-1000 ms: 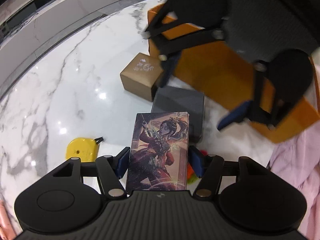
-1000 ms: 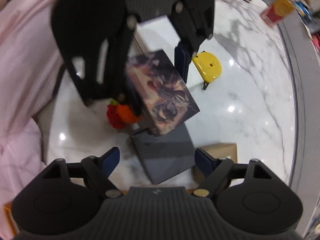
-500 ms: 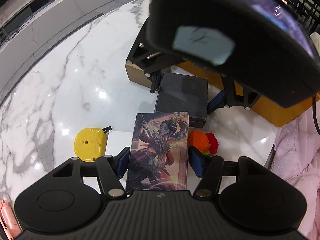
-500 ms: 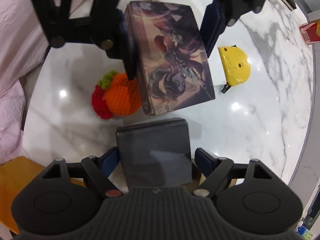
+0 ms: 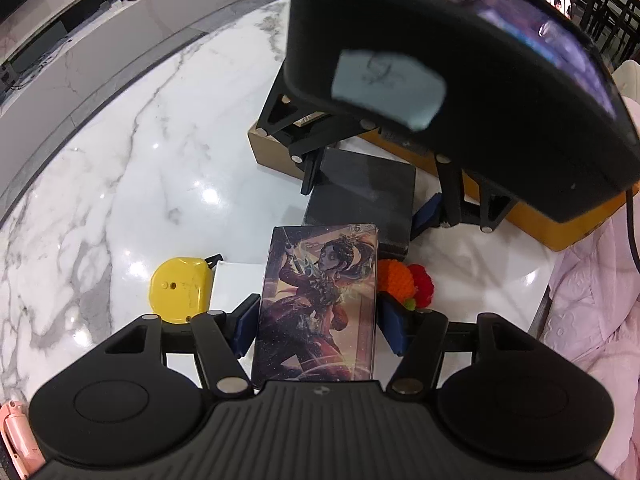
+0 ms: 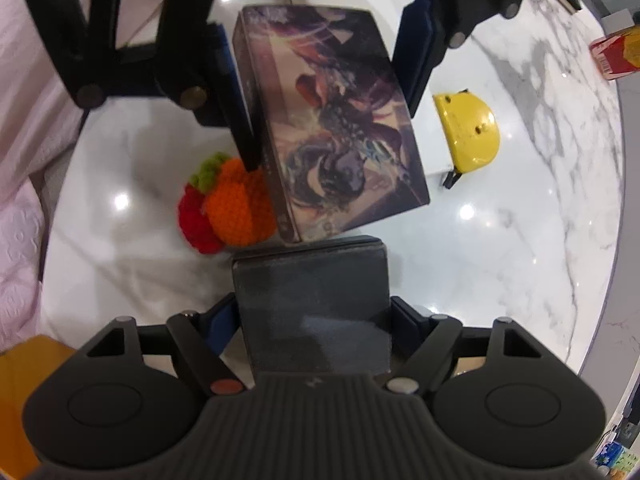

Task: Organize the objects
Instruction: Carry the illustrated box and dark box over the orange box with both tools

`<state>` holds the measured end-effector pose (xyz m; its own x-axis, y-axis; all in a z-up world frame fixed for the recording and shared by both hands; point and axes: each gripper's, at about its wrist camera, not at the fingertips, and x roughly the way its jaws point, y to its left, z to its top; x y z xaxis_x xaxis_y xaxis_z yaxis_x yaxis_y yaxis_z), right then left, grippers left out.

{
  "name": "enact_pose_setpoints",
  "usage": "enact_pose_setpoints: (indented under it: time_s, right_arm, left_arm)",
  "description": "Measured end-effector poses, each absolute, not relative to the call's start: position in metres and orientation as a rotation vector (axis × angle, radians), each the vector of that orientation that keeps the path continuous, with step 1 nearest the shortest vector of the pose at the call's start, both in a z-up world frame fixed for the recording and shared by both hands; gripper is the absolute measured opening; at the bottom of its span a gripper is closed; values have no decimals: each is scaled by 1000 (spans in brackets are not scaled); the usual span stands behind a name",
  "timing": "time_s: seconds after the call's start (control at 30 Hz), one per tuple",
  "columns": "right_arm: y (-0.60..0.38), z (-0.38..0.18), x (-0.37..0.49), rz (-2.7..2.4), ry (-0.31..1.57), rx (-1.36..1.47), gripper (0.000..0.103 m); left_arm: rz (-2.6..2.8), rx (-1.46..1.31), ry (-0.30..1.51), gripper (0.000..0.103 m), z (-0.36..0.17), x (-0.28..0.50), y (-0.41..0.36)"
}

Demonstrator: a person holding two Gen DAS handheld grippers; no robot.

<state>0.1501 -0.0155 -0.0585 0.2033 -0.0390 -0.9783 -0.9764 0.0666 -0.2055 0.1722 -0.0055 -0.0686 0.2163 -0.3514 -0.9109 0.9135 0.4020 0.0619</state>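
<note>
From the left wrist, the left gripper (image 5: 318, 330) has its blue pads against both long sides of the picture box (image 5: 320, 300), so it grips that box, just as it did a second ago. What has changed lies beyond: the right gripper (image 5: 364, 200), which a second ago hung higher with its jaws spread over the orange box (image 5: 560, 224), has come down at 12 o'clock and now straddles the black box (image 5: 362, 196). The brown carton (image 5: 272, 152), earlier plain at 11 o'clock, is now mostly hidden behind it. The yellow tape measure (image 5: 180, 290) lies at 9 o'clock of the picture box, the knitted fruit (image 5: 406, 282) at 3 o'clock, both on the marble table (image 5: 120, 184).

From the right wrist, the black box (image 6: 316, 304) now fills the space between the right gripper's (image 6: 312, 320) jaws; a second ago it lay further off and askew. The pads sit at its sides, though whether they press I cannot tell. At 12 o'clock the left gripper (image 6: 320, 68) holds the picture box (image 6: 332, 120), tilted, its near edge just above the black box. The fruit (image 6: 228, 208) is at 10 o'clock, the tape measure (image 6: 468, 132) at 2 o'clock.

I judge each hand now has one box lined up, ready for stacking or putting away.
</note>
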Motion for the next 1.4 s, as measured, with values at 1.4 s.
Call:
enact_pose_setpoints:
  time_s: [1.4]
  right_arm:
    - [-201, 50, 31, 532, 1103, -1120, 78]
  left_arm:
    - [-1215, 1006, 686, 71, -20, 101, -202]
